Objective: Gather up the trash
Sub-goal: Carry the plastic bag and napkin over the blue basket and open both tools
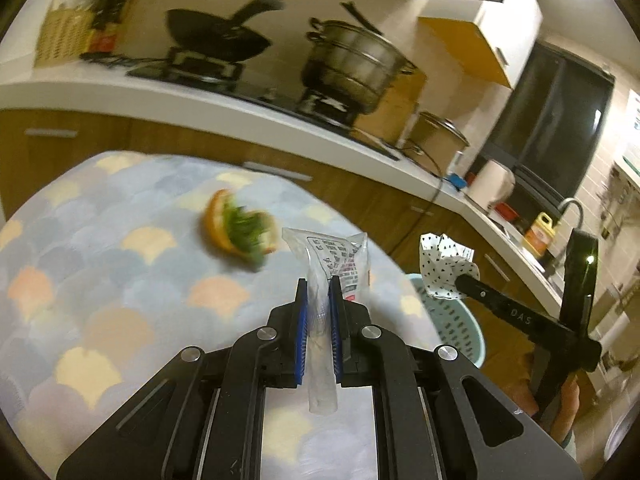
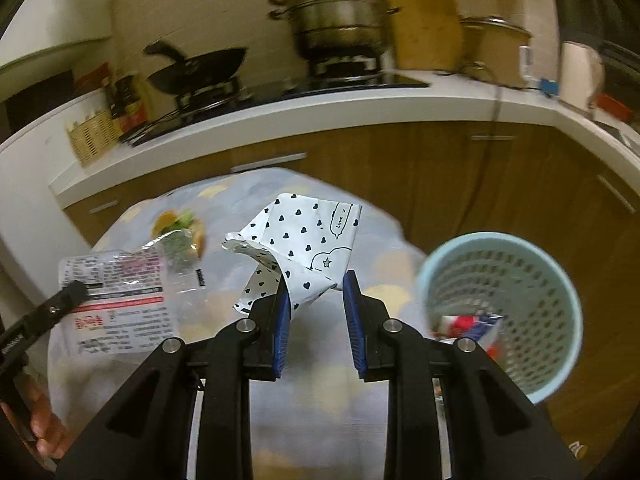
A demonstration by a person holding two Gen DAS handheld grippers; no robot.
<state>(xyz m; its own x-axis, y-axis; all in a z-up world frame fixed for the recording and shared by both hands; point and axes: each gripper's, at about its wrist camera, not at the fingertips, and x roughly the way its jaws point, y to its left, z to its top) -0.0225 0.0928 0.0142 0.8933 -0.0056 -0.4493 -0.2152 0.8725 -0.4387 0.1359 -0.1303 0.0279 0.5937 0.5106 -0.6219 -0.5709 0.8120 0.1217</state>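
Note:
My left gripper is shut on a clear plastic wrapper with printed text, held above the table; the wrapper also shows in the right wrist view. My right gripper has a white paper with black hearts between its fingers; the jaws stand fairly wide and the paper touches both pads. The paper also shows in the left wrist view. A pale blue mesh bin stands to the right, with red and white trash inside. An orange peel with green scraps lies on the table.
The round table has a pastel scallop-pattern cloth. Behind it runs a wooden-front kitchen counter with a black pan, a steel steamer pot, a kettle and a wicker basket.

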